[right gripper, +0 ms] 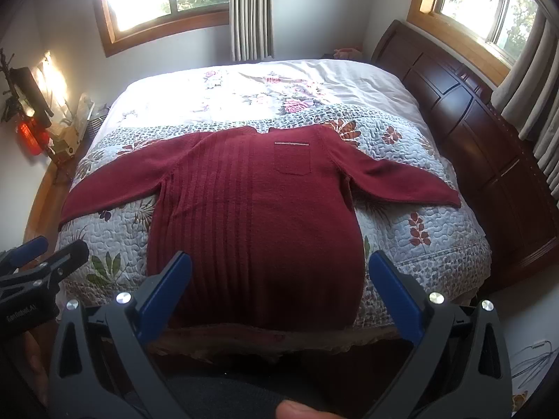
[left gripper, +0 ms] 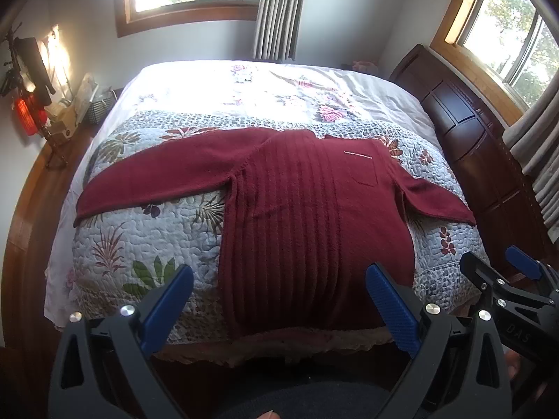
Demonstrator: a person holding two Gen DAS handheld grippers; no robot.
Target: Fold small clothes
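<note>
A dark red knitted sweater (left gripper: 300, 209) (right gripper: 251, 216) lies flat on the bed with both sleeves spread out sideways and its hem at the near edge. It has ribbed lines down the middle and a small chest pocket (right gripper: 295, 164). My left gripper (left gripper: 279, 274) hovers open just in front of the hem, blue pads wide apart, nothing between them. My right gripper (right gripper: 281, 262) is likewise open over the hem, holding nothing. Each gripper shows at the edge of the other's view: the right gripper (left gripper: 496, 265), the left gripper (right gripper: 57, 248).
The bed carries a floral quilt (left gripper: 146, 244) (right gripper: 419, 216). A dark wooden headboard (left gripper: 464, 132) stands along the right side. A cluttered side table (left gripper: 70, 115) with a red lamp sits at the left. Windows and curtains line the far walls.
</note>
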